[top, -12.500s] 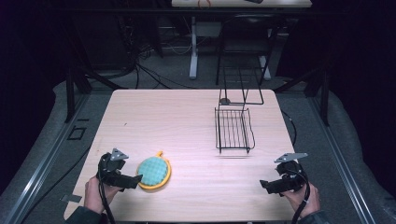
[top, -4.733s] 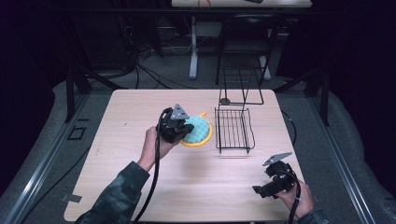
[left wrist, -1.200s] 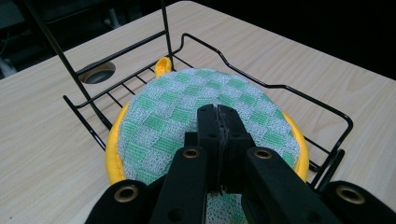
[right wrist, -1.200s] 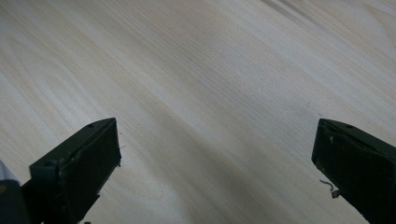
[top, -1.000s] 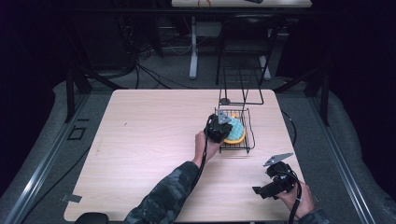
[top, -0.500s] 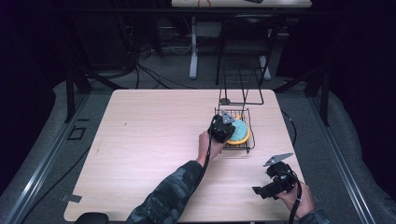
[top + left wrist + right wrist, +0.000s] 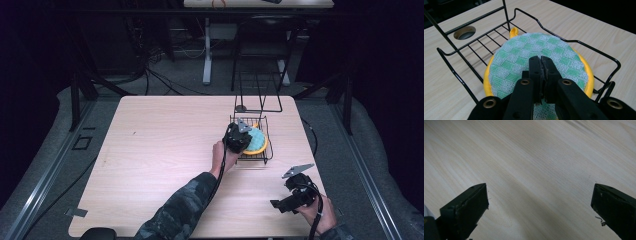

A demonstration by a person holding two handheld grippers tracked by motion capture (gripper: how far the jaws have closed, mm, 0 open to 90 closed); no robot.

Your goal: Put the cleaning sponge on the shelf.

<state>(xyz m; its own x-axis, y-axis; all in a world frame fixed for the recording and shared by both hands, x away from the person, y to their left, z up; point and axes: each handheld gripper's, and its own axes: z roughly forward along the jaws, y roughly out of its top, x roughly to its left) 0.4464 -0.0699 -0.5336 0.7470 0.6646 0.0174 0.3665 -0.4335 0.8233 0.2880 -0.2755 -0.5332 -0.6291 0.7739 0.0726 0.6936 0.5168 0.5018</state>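
Observation:
A round pot holder [image 7: 257, 141], green-and-white checked with a yellow rim, lies flat in the black wire basket [image 7: 268, 150] at the table's right middle. In the left gripper view the pot holder [image 7: 524, 53] covers most of the basket floor [image 7: 574, 42]. My left gripper [image 7: 247, 139] reaches over the basket's near-left side; its jaws [image 7: 541, 60] stand almost together on the pot holder's near edge and have just been opening slightly, with cloth still between them. My right gripper [image 7: 276, 204] rests near the table's front right, jaws wide open [image 7: 539, 200] over bare wood.
A tall black wire frame [image 7: 257, 90] stands just behind the basket, beside a round cable hole [image 7: 240, 108] in the table. The pale wooden table [image 7: 160, 140] stretches bare to the left. Dark floor and cables surround it.
Over the last second the left hand has stayed at the basket, and the pot holder has settled slightly lower onto the basket floor. The right gripper has not moved.

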